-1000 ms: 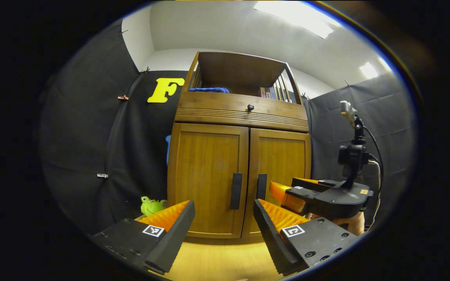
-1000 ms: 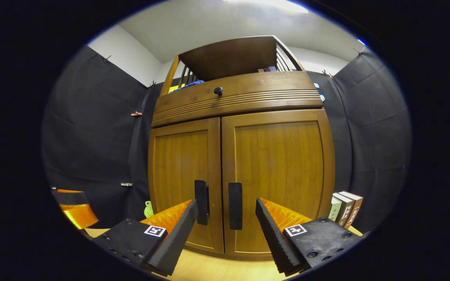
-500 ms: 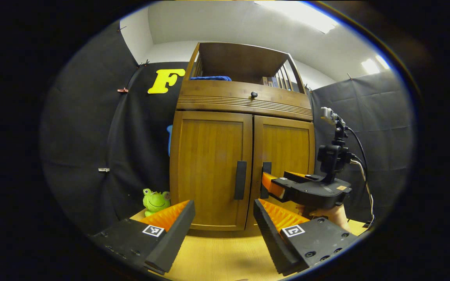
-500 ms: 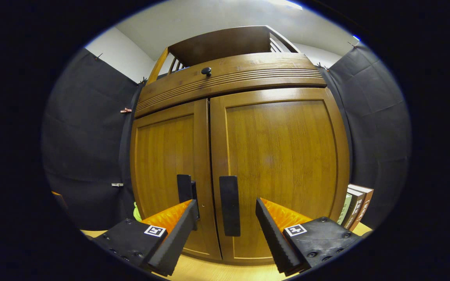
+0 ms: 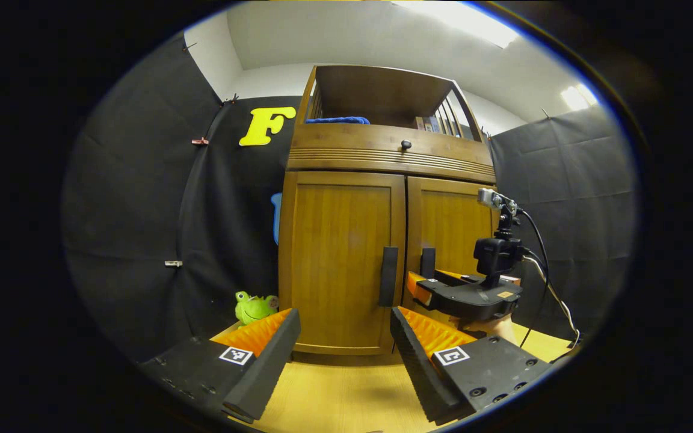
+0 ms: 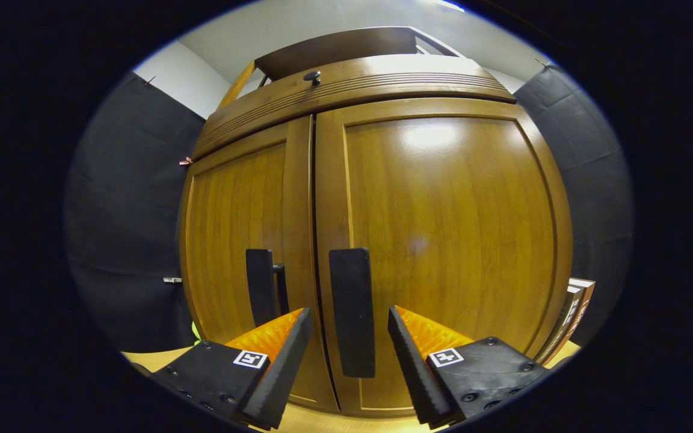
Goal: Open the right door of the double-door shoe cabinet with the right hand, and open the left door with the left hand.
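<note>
Now, nearest to you, your right gripper (image 6: 345, 355) has its jaws spread wide with the right door's handle (image 6: 352, 311) standing between them, and neither pad is pressing on it; close too early and you pinch air, close off-centre and one pad clips the bar's edge and skids off. Just left of it sits the left door's handle (image 6: 260, 287), right beside your left-hand finger (image 6: 274, 367); drift that way and you could snag the wrong bar, or wedge a finger into the seam between the doors. Watch the books (image 6: 575, 307) leaning at the cabinet's right side; I'd judge a wide swing of the right door (image 6: 443, 240) could knock them over.

Over on the other hand, your left gripper (image 5: 344, 355) is also spread open and holding nothing; it hangs well short of the cabinet (image 5: 382, 240) above the wooden floor (image 5: 340, 397). From there you see the right gripper (image 5: 421, 287) up by the right-hand handle (image 5: 427, 263), and the left door (image 5: 340, 258) shut with its own handle (image 5: 388, 276) free; reach in too soon and the two tools may crowd each other, since the bars sit so close together. Mind the cable (image 5: 548, 288) trailing off the right tool, which could catch as the door comes round.

Farther left, a green frog toy (image 5: 254, 307) sits by the cabinet's corner; a full swing of the left door might sweep it.
</note>
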`<control>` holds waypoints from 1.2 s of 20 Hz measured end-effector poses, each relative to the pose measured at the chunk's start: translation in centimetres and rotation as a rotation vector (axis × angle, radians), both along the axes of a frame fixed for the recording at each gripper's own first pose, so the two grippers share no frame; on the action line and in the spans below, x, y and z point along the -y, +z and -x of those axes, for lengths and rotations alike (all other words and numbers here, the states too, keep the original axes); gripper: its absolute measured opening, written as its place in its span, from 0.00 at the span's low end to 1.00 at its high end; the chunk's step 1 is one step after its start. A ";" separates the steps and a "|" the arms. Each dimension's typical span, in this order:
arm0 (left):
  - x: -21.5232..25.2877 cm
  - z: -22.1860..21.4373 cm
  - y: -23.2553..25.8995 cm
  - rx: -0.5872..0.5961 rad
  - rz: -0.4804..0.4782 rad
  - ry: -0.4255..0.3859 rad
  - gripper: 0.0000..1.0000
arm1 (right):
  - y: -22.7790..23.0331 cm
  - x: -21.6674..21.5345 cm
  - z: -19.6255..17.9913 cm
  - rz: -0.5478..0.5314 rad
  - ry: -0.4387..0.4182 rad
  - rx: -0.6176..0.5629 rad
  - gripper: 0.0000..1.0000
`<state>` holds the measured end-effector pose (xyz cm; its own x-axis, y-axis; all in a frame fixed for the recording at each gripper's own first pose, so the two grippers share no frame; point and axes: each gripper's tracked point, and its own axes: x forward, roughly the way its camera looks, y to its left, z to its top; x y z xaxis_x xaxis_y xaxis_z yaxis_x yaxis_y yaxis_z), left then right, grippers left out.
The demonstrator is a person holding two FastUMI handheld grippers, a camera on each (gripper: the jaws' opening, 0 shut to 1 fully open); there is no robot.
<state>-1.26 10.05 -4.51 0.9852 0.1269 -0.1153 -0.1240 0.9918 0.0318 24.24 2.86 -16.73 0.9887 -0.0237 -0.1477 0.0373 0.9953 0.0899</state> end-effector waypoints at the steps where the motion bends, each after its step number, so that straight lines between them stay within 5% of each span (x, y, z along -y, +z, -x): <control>1: -0.1 0.0 -0.1 -0.004 -0.004 0.004 0.94 | -0.4 -0.2 -0.2 0.006 -0.002 0.001 0.80; 2: -0.3 0.1 -0.4 -0.009 -0.004 0.007 0.94 | -0.5 0.3 -0.4 0.018 -0.027 0.003 0.82; 3: -0.4 0.1 -0.4 -0.012 -0.003 0.007 0.94 | -0.7 0.7 -0.7 0.027 -0.040 0.008 0.68; 9: -1.0 0.5 -0.6 -0.007 0.013 0.018 0.94 | -0.6 0.9 -0.6 0.059 -0.061 0.001 0.25; 15: -0.5 1.0 -0.4 -0.001 0.022 -0.001 0.94 | -0.4 0.7 1.0 0.073 -0.038 -0.031 0.30; 24: 3.3 1.1 0.0 0.029 0.045 -0.078 0.94 | 1.6 0.6 6.6 0.075 0.034 -0.037 0.26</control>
<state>-2.35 6.79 -4.49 0.9949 0.0448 -0.0905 -0.0464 0.9988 -0.0155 17.61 2.25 -15.13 0.9831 -0.0030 -0.1828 0.0056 0.9999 0.0141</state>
